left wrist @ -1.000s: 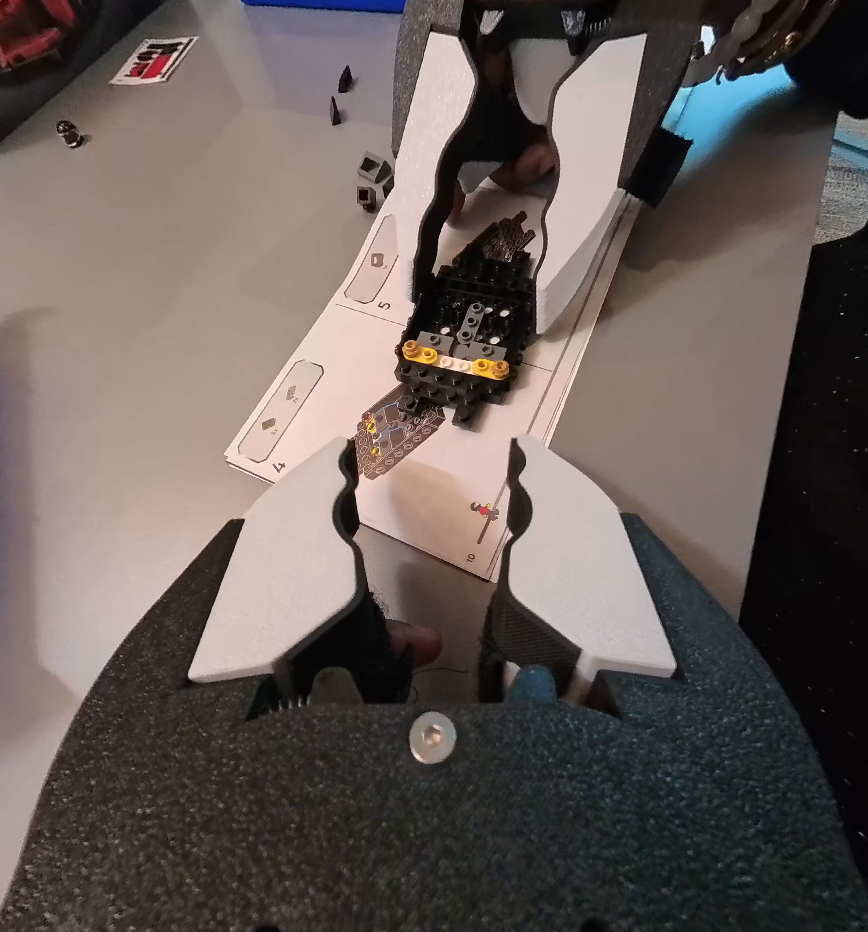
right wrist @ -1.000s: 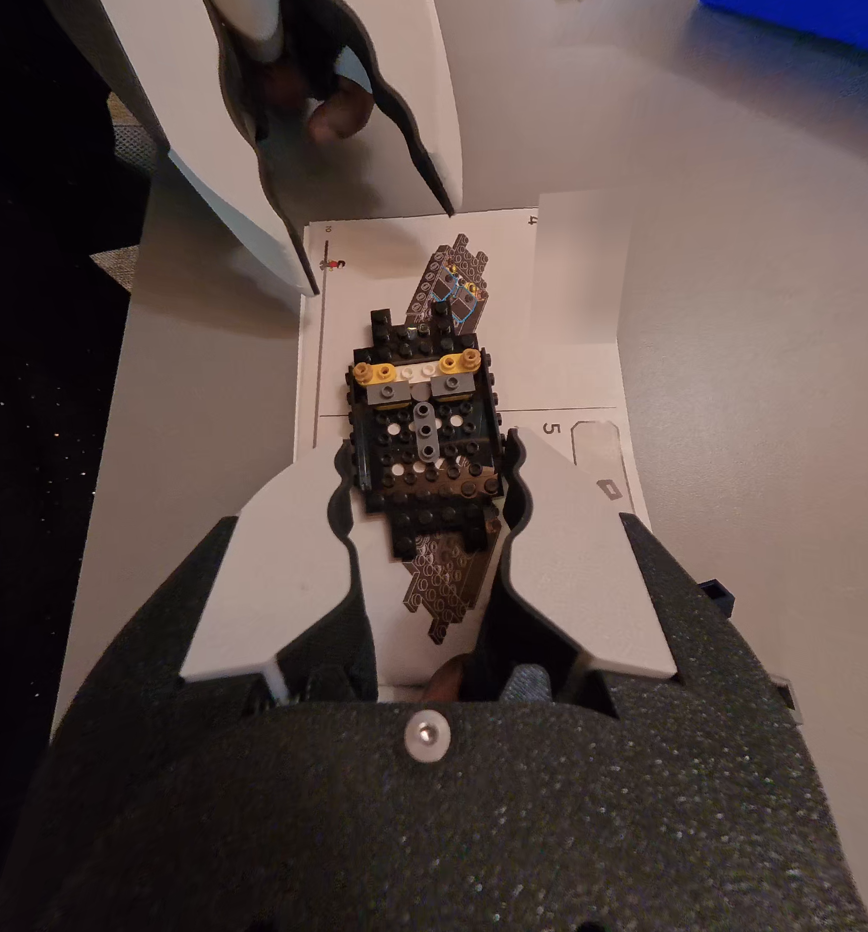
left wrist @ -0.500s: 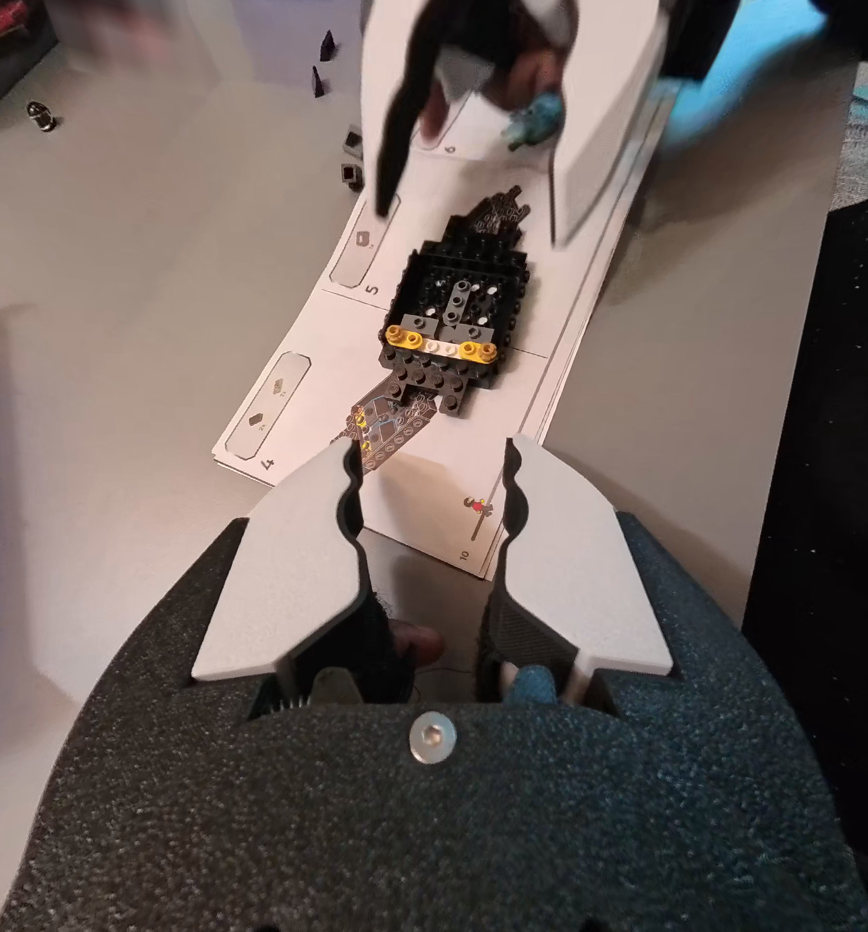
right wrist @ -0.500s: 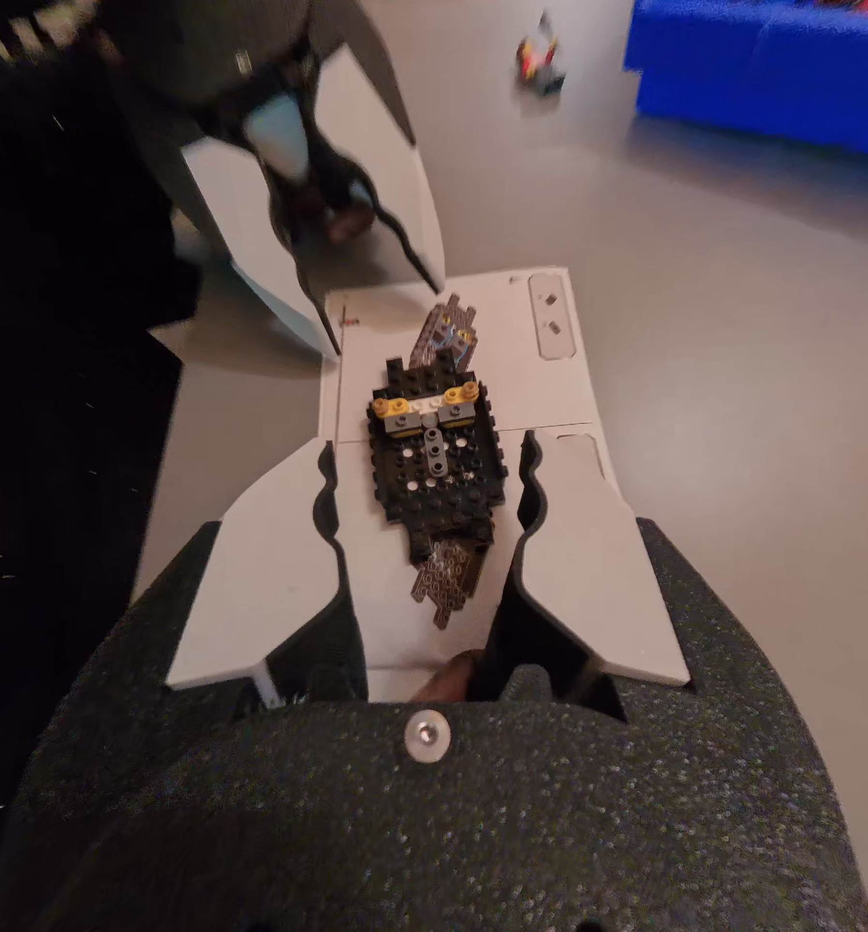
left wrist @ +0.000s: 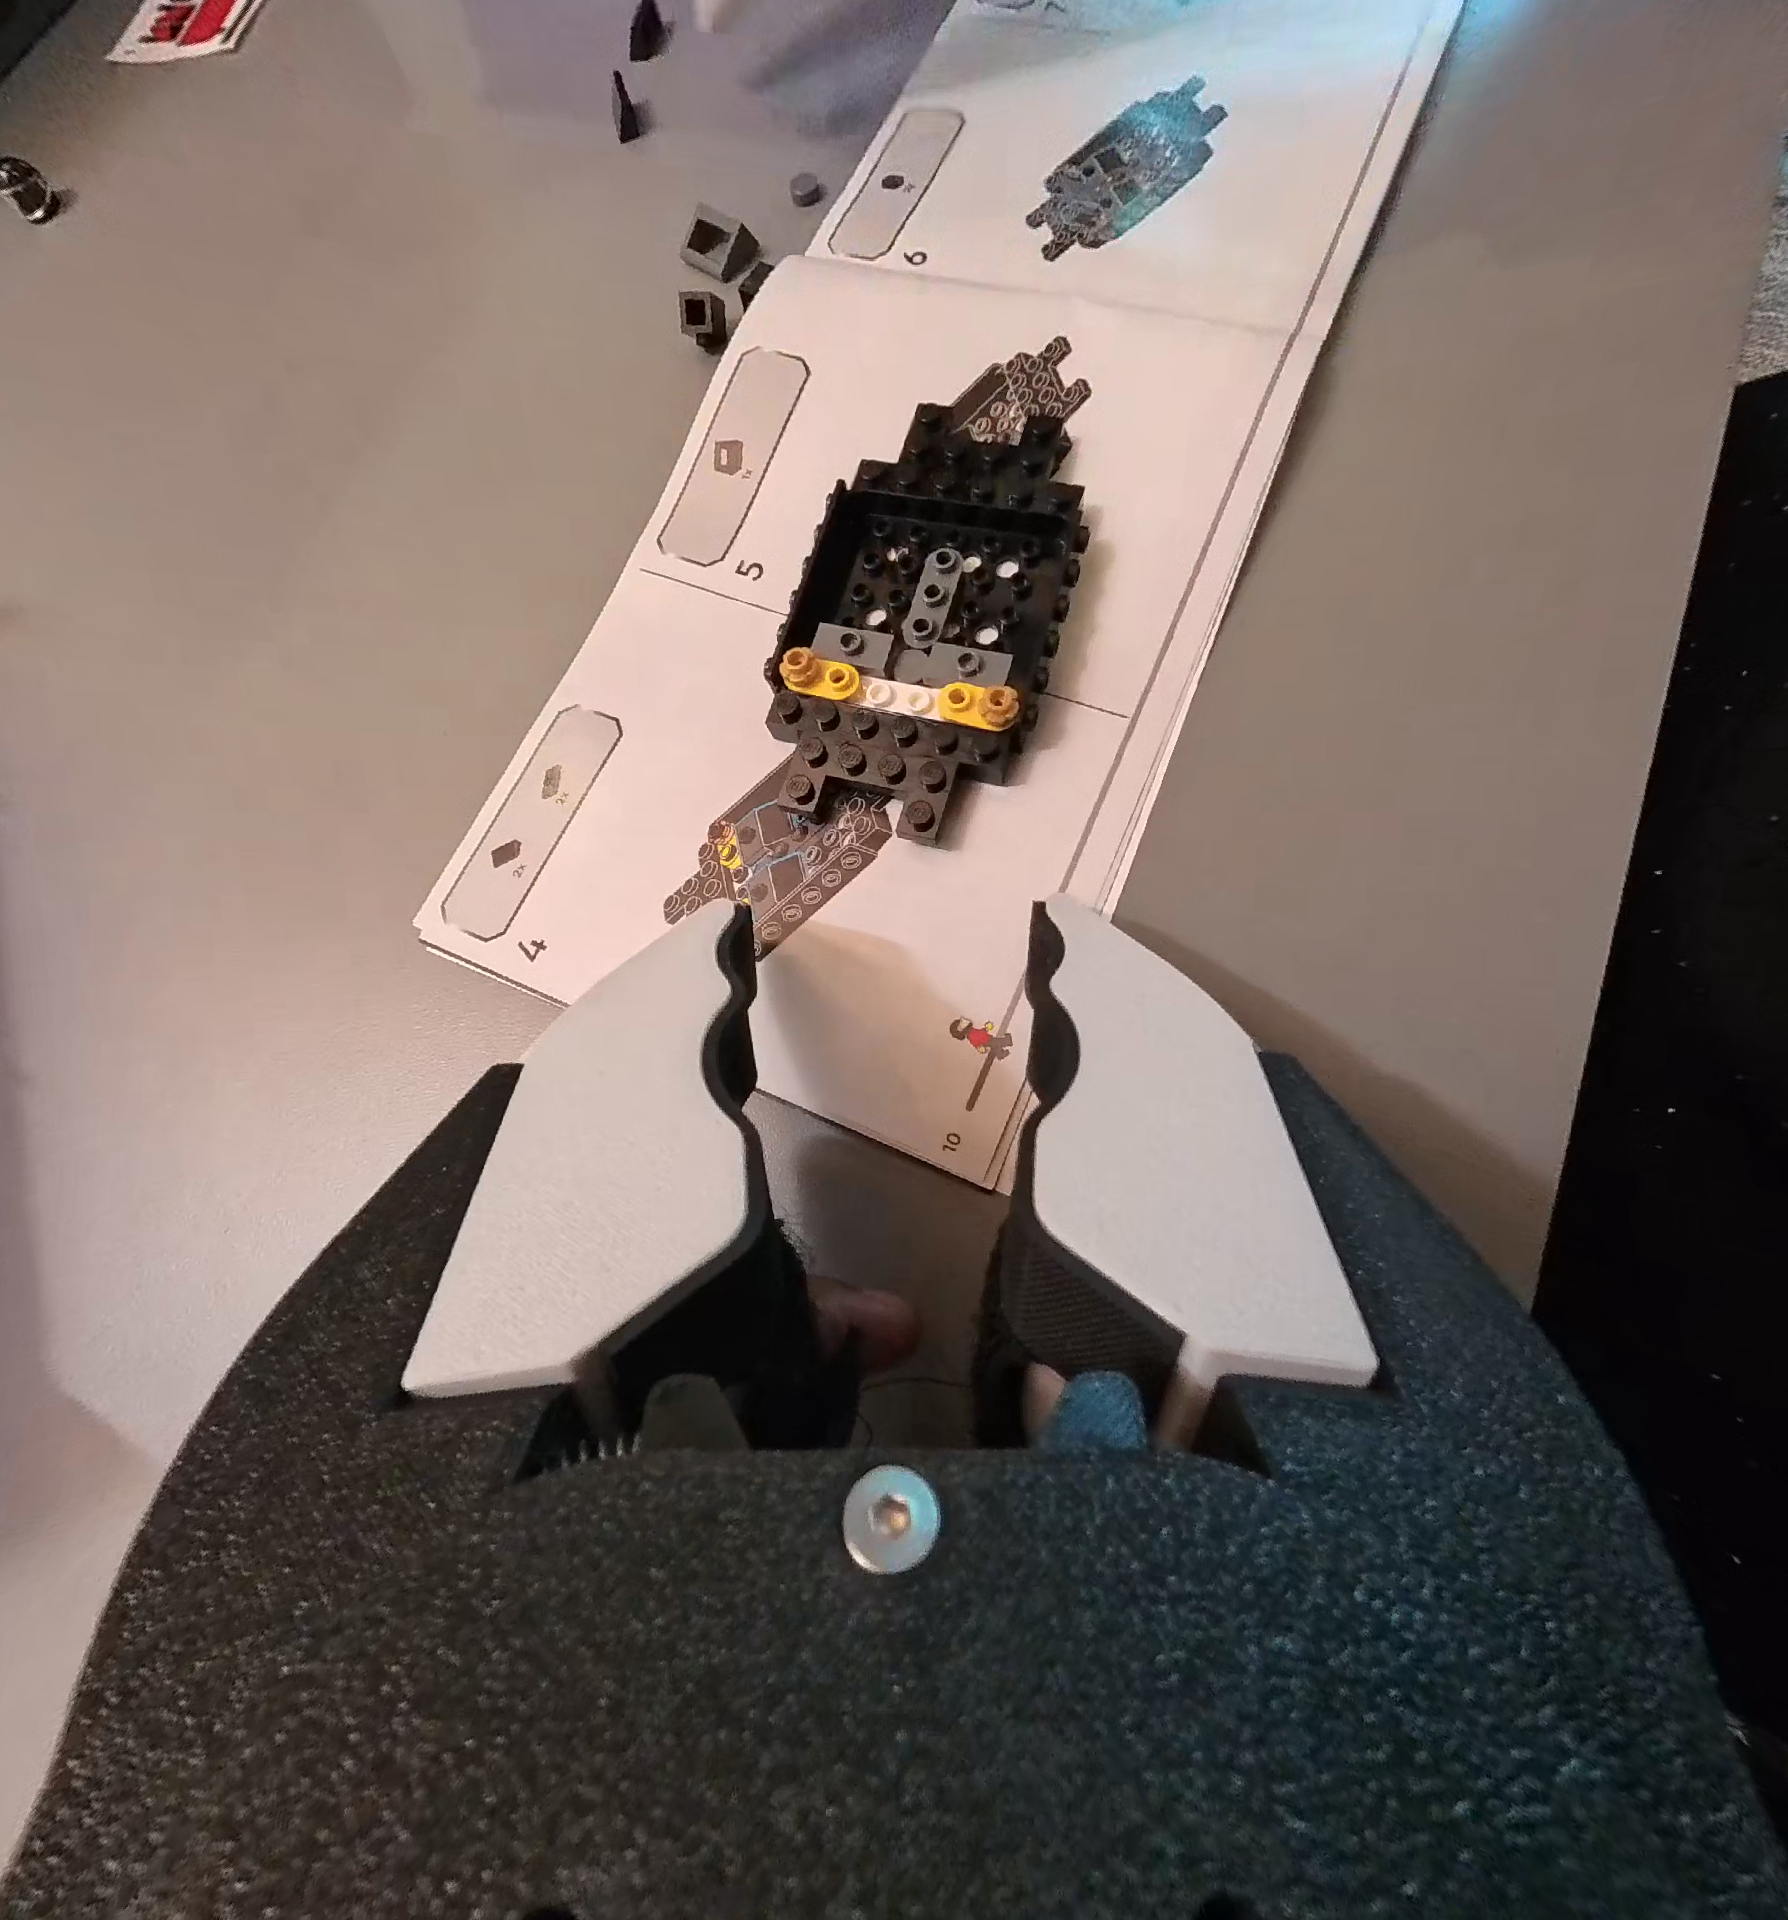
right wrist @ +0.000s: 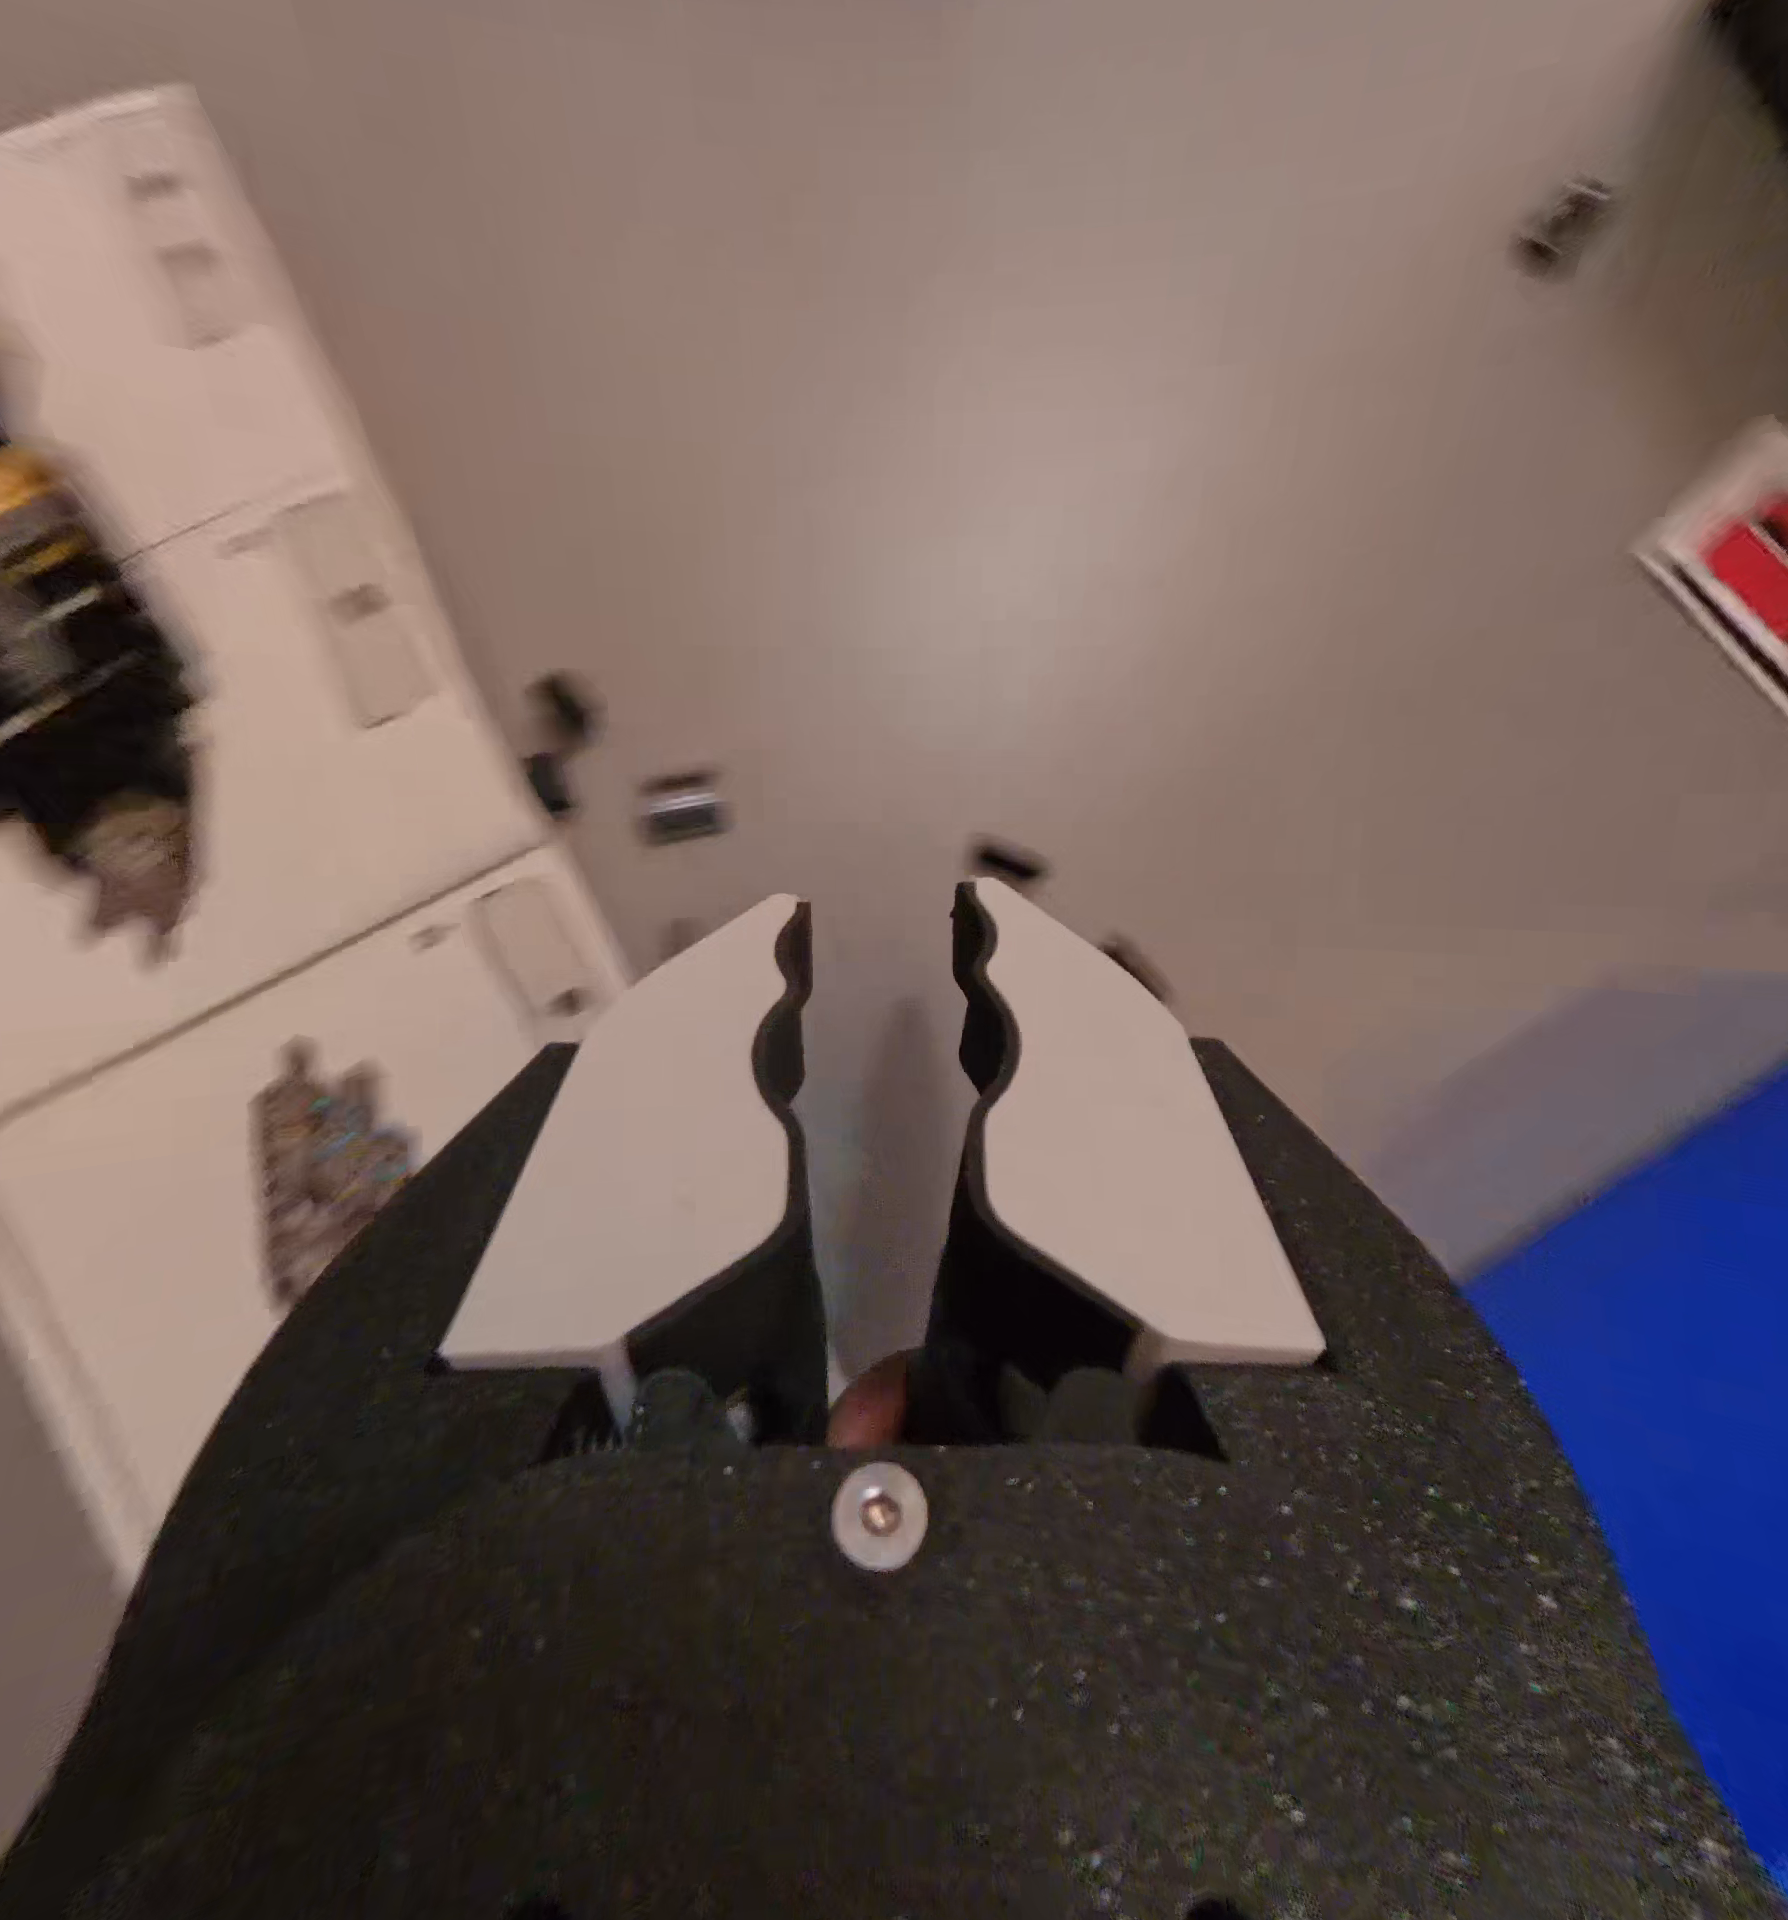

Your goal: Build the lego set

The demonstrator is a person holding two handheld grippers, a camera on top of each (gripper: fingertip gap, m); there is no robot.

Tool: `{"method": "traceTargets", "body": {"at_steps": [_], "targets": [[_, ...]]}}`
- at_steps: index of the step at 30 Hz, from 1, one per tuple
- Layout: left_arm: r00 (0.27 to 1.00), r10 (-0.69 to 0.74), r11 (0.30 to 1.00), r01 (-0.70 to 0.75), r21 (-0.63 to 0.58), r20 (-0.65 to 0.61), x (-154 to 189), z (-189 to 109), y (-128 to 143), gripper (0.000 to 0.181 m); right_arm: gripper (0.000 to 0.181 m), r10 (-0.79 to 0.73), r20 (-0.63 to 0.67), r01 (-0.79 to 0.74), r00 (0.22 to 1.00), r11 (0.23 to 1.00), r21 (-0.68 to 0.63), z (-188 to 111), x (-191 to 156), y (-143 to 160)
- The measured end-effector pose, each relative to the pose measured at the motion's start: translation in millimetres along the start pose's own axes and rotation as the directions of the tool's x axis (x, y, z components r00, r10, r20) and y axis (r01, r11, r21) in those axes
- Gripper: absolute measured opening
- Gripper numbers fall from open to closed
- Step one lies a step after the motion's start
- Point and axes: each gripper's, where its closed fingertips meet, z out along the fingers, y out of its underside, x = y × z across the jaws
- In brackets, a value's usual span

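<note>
A black lego build (left wrist: pixel 926 634) with yellow, white and grey pieces lies on the open instruction booklet (left wrist: pixel 1160 343). My left gripper (left wrist: pixel 885 914) is open and empty, just short of the build's near end, above the booklet's near edge. In the blurred right wrist view the build (right wrist: pixel 48 665) and booklet (right wrist: pixel 277 790) are at the left. My right gripper (right wrist: pixel 879 904) is open and empty, over bare table to the right of the booklet, with small dark loose pieces (right wrist: pixel 677 810) ahead of it.
Small grey and black loose pieces (left wrist: pixel 713 260) lie by the booklet's far left corner. A red and white sticker (left wrist: pixel 178 16) and a small metal part (left wrist: pixel 22 187) lie at the far left. A blue box (right wrist: pixel 1700 1299) is at the right of my right gripper. The table edge runs right of the booklet. Some 25 cm of space lies between my two pairs of fingers.
My right gripper has let the build go, lifted off it and swung right, away from the booklet, its fingers now closer together. The left gripper has barely moved.
</note>
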Motion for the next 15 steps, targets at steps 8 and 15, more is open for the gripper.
{"method": "traceTargets", "body": {"at_steps": [8, 15], "targets": [[1.0, 0.001, 1.0, -0.001, 0.0, -0.003, 0, 0, 0, 0.05, 0.024, 0.231, -0.084, -0.234, 0.969, 0.972, -0.026, 23, 22, 5], [1.0, 0.001, 1.0, -0.001, 0.0, -0.004, 0, 0, 0, 0.049, 0.026, 0.261, -0.074, -0.264, 0.962, 0.964, -0.033, 29, 23, 5]]}}
